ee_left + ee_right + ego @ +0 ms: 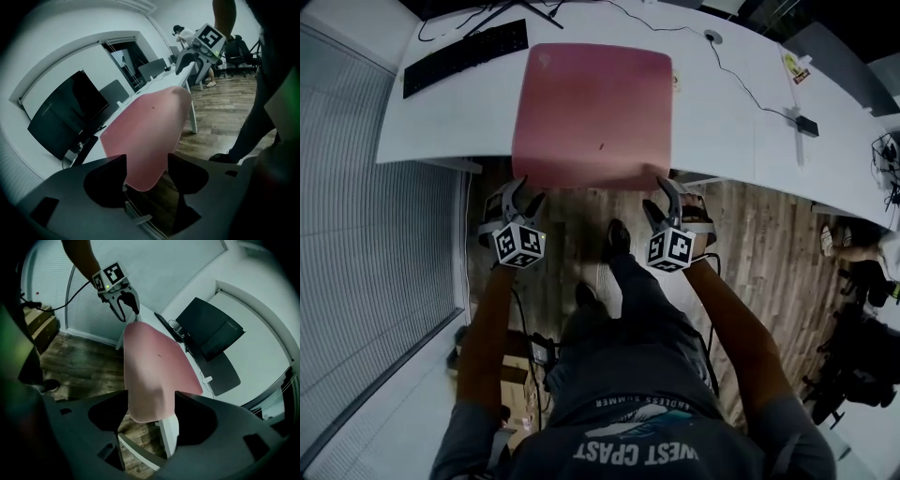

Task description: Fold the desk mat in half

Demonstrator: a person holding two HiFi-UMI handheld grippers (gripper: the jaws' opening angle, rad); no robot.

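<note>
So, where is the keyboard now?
In the head view the keyboard lies at the upper left on the white desk, just left of the pink mat, near its far corner.

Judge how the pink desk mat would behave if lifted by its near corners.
Probably floppy: the desk mat overhangs the desk edge and its near corner bends in the right gripper view. Likely light, since it looks thin. Lifted by both corners, its wide middle would probably sag.

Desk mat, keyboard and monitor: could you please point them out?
desk mat [595, 112], head view, middle of its pink top
keyboard [466, 56], head view, middle of its keys
monitor [68, 115], left gripper view, middle of its dark screen
</note>
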